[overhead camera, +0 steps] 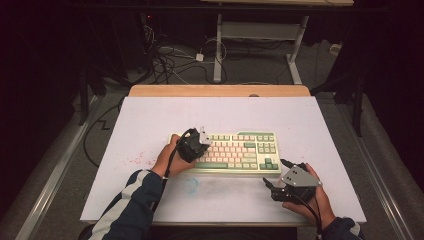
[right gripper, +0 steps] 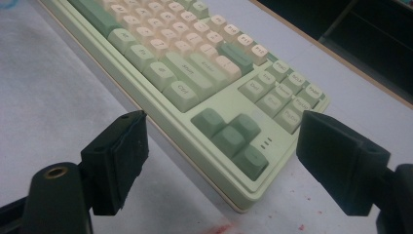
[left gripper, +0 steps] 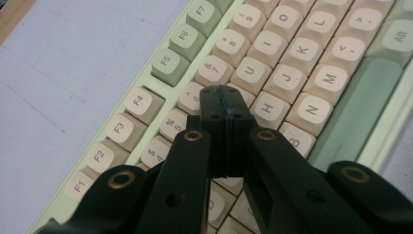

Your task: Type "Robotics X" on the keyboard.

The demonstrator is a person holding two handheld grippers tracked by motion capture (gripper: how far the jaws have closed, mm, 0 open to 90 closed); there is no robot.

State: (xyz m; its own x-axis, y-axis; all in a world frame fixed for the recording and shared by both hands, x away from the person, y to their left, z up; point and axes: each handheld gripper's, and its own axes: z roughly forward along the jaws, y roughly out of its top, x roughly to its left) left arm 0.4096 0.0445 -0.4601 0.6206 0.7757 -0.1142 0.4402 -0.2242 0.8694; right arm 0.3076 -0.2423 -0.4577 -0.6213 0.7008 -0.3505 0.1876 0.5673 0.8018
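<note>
A pale green keyboard (overhead camera: 235, 150) with cream and green keys lies in the middle of the white table cover. My left gripper (overhead camera: 200, 147) hangs over its left half, held in a hand. In the left gripper view the jaws (left gripper: 225, 95) are shut with nothing between them, tips over the keys beside the 6 key (left gripper: 191, 99) and the H key (left gripper: 269, 108); whether they touch a key I cannot tell. My right gripper (overhead camera: 276, 173) rests near the keyboard's front right corner. Its pads (right gripper: 122, 146) stand wide open on either side of the arrow keys (right gripper: 231, 136), holding nothing.
The white cover (overhead camera: 150, 120) has red specks (overhead camera: 137, 160) at the left and a blue smear (overhead camera: 191, 185) in front of the keyboard. A wooden table edge (overhead camera: 220, 90) runs along the back. Cables (overhead camera: 165, 60) and a desk frame (overhead camera: 218, 45) stand on the floor beyond.
</note>
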